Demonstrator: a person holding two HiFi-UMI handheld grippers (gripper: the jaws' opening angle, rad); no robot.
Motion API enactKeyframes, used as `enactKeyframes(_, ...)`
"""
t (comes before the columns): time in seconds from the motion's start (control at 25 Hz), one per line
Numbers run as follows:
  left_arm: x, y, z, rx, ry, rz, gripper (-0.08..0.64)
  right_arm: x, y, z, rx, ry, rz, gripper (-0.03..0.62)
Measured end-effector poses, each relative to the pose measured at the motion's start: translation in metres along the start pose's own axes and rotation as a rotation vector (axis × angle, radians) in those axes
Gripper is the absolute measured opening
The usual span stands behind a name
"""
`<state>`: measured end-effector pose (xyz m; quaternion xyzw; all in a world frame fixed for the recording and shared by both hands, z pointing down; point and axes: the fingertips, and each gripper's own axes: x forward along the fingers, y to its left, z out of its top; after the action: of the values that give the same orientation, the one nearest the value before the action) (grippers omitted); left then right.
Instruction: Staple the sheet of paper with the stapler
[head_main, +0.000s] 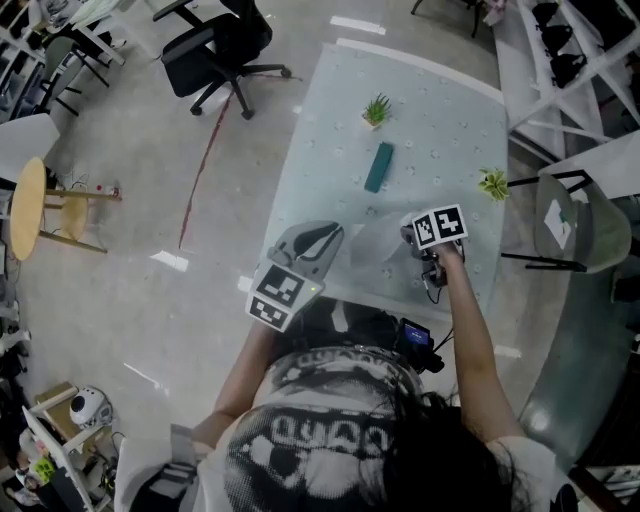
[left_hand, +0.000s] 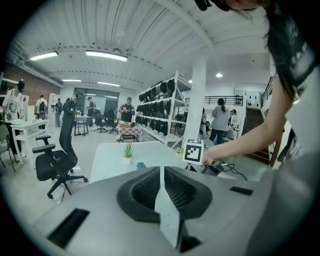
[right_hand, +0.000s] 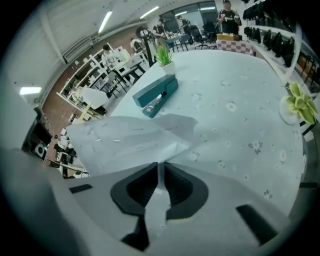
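Closest to us, the person's shoulders (head_main: 330, 420) in a printed shirt fill the bottom of the head view, with both arms stretched forward. Beyond them is one pale, flower-dotted worktop (head_main: 440, 130), and it carries everything that counts here.

Biggest thing on it is one sheet of paper (right_hand: 125, 140). It lies at the near edge right in front of the person, rumpled, and scattered with short dashes we can't identify. Its near part rises off the surface, and there we have it: the right hand-held gripper (right_hand: 159, 167) is pinching that sheet, jaws clamped with only the paper between the pads.

That makes two hand-held grippers in play, each with one marker cube (head_main: 440, 226). The left hand-held gripper (left_hand: 161, 172) hangs over the near left corner of the worktop, just beside the sheet. Its jaws are pressed together and we see nothing between them.

Next down in size is one teal stapler (right_hand: 156, 95). It lies flat past the sheet, towards the middle of the worktop, well apart from both grippers and touched by neither.

Smallest of all are two little plants. We have a green plant (right_hand: 165, 55) in a white pot just beyond the stapler, and a yellow-green plant (right_hand: 300, 102) near the right edge.
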<state>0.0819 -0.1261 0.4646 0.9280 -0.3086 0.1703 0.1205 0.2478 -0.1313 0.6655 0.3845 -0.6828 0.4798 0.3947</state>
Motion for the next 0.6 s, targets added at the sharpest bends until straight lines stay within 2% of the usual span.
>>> enactKeyframes(0.12, -0.007, 0.009, 0.000, -0.007, -0.014, -0.006, 0.023, 0.006, 0.006, 0.004, 0.013, 0.099, 0.018, 0.043)
enactKeyframes(0.24, -0.013, 0.018, -0.001, -0.015, -0.024, -0.012, 0.023, 0.009, 0.005, 0.009, 0.037, 0.154, 0.002, 0.046)
enactKeyframes(0.4, -0.021, 0.031, -0.003, -0.027, -0.035, -0.020, 0.023, 0.013, 0.003, 0.014, 0.076, 0.175, -0.034, 0.050)
enactKeyframes(0.6, -0.029, 0.050, -0.005, -0.039, -0.044, -0.025, 0.023, 0.019, 0.012, 0.019, 0.193, 0.171, -0.009, 0.052)
